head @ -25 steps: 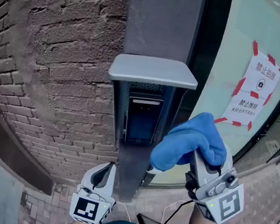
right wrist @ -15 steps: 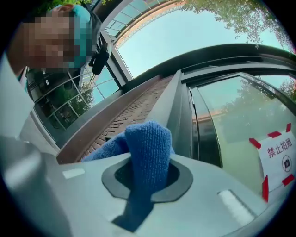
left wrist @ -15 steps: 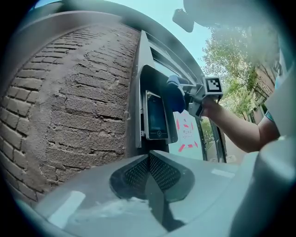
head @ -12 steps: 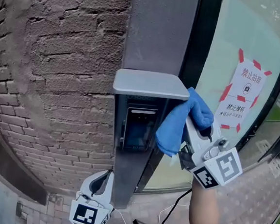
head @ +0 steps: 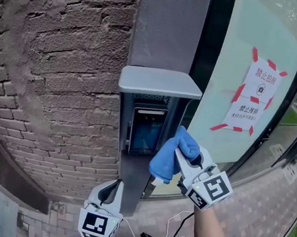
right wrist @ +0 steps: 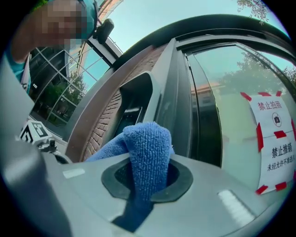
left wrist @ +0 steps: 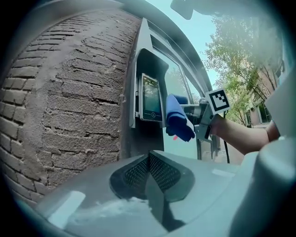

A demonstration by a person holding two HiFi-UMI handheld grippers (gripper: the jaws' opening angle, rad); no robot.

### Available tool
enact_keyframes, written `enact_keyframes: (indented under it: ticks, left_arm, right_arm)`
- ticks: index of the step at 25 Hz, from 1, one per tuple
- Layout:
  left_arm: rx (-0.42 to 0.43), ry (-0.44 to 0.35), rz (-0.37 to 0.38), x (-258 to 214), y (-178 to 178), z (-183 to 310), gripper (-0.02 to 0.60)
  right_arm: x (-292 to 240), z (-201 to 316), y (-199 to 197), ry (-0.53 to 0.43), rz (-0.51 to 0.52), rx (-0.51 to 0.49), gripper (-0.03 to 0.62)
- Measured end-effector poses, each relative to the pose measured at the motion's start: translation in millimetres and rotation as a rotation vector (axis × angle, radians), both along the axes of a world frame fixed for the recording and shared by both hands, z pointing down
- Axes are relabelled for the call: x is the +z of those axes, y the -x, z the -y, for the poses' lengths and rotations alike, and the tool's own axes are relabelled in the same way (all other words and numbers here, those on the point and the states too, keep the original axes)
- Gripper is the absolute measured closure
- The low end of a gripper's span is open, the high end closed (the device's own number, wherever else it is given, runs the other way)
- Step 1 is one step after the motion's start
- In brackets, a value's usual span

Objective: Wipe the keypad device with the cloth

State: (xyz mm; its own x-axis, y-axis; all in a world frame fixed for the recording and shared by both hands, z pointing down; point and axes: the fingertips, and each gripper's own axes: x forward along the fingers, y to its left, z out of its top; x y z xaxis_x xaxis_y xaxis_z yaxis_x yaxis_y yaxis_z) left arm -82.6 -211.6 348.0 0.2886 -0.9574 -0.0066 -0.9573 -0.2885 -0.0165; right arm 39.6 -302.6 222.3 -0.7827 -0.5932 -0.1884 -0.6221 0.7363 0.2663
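The right gripper (head: 180, 153) was clenched on a folded blue microfibre cloth (head: 166, 162), holding it just beside the lower right edge of the dark-screened keypad device (head: 146, 130) under its grey metal hood (head: 159, 82); contact could not be told. The left gripper (head: 114, 185) hung low near the brick wall (head: 54, 71), jaws closed together, empty.

The cloth (head: 166, 158) is nubbly microfibre. The keypad device (head: 146, 132) has a glossy face, its grey hood (head: 159, 82) smooth and matt; the brick wall (head: 54, 71) is rough.
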Motion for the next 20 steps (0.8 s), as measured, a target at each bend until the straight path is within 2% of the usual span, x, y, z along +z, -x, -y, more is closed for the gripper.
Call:
enact_keyframes:
  ticks: [2,5,9,13,16,18,20]
  left_arm:
    - [-0.021,-0.041,0.023,-23,4,8,0.588]
    - [-0.063,-0.144,0.052,-76,14,17,0.589]
    - [-0.083,-0.232,0.072,-129,19,16,0.589]
    - [-0.063,-0.256,0.089,-153,9,10,0.589]
    - [-0.055,-0.258,0.102,-163,2,13,0.589]
    - [-0.056,-0.266,0.103,-170,0,15,0.589]
    - [-0.054,-0.275,0.102,-176,-2,18,0.589]
  right_arm:
    - [12,0,0,0.019,-0.021,0.016,0.553]
    - [19,-1,0,0.021,-0.053,0.038,0.553]
    - [-17,-10,-8,-0.045,-0.030,0.052,0.551]
    - [-111,-31,-18,-0.222,0.094,0.072,0.551]
    - [-162,-42,-14,-0.334,0.121,0.101,0.551]
    - [-173,-40,-12,-0.358,0.113,0.138,0.557]
    - [-169,-36,-11,-0.335,0.119,0.147,0.557]
